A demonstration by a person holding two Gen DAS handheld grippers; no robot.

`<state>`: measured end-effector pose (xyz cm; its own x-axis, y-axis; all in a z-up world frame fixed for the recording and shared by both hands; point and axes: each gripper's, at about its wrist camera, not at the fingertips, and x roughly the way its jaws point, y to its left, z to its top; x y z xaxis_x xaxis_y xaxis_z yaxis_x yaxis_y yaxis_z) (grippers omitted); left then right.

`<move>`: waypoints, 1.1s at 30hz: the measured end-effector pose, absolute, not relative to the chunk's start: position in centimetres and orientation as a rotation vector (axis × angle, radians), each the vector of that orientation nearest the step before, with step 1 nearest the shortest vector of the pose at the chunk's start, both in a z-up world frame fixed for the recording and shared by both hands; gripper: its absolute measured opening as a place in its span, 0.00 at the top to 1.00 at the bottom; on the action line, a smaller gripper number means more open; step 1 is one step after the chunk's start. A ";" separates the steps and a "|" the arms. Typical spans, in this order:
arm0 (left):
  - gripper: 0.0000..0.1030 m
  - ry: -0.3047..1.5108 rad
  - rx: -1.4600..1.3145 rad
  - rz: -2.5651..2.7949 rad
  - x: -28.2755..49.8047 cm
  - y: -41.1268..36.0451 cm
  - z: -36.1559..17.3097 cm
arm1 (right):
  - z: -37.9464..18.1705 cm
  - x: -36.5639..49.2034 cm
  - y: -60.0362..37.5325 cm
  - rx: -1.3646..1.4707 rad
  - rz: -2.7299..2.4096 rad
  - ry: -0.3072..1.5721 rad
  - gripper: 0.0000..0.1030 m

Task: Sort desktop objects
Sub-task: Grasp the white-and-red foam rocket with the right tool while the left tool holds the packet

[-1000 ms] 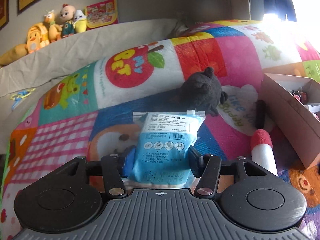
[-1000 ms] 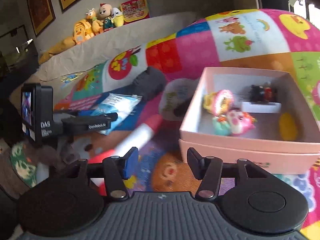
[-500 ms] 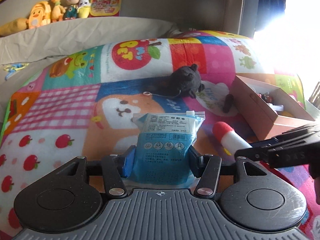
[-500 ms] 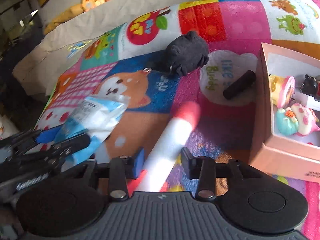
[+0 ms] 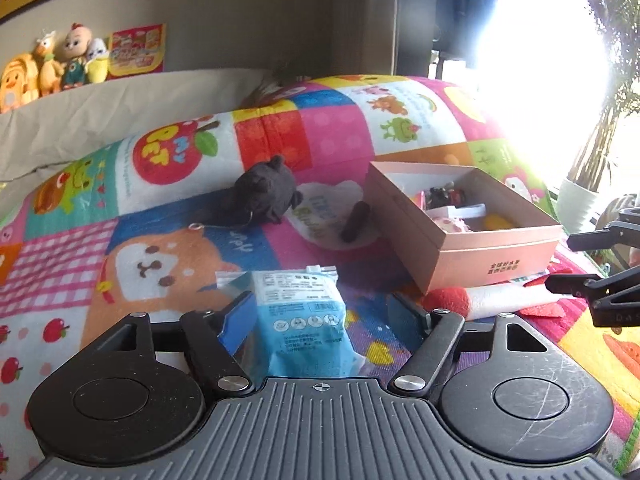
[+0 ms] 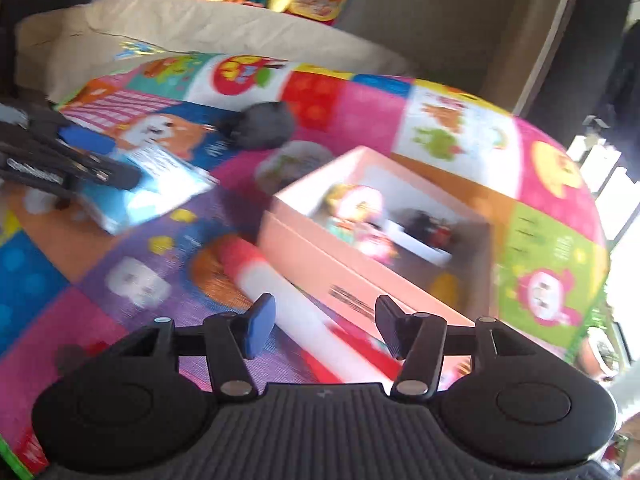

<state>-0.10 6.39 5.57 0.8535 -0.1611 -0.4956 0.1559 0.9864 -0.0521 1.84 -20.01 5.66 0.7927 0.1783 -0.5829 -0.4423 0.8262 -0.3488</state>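
A blue mask packet (image 5: 304, 316) lies between the fingers of my left gripper (image 5: 322, 314), whose jaws stand wide apart and off its sides. It also shows in the right wrist view (image 6: 152, 188). A red-and-white foam stick (image 6: 276, 284) lies on the mat between the open fingers of my right gripper (image 6: 324, 320). The stick also shows in the left wrist view (image 5: 492, 298). A pink box (image 5: 460, 248) with small toys inside stands right of the packet and also shows in the right wrist view (image 6: 320, 264).
A black plush toy (image 5: 264, 194) and a dark cylinder (image 5: 354, 222) lie on the colourful play mat (image 5: 168, 216) behind the packet. Stuffed toys (image 5: 52, 64) line a beige ledge at the back. A potted plant (image 5: 580, 196) stands at the far right.
My left gripper has opened and let go of the mask packet, which now rests on the mat. Both views have swung right toward the pink box. The right gripper stays open over the foam stick.
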 end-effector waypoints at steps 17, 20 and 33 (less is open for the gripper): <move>0.09 0.587 -0.013 -0.291 -1.4 4.1 4.5 | 2.1 3.0 -22.6 -0.114 0.245 0.608 0.09; 0.08 0.607 -0.037 -0.400 -0.5 2.3 4.0 | 3.1 3.2 -24.6 -0.059 0.263 0.596 0.09; 0.06 0.640 0.030 -0.702 2.6 -4.4 2.0 | 5.5 1.5 -29.6 -0.045 0.256 0.531 0.09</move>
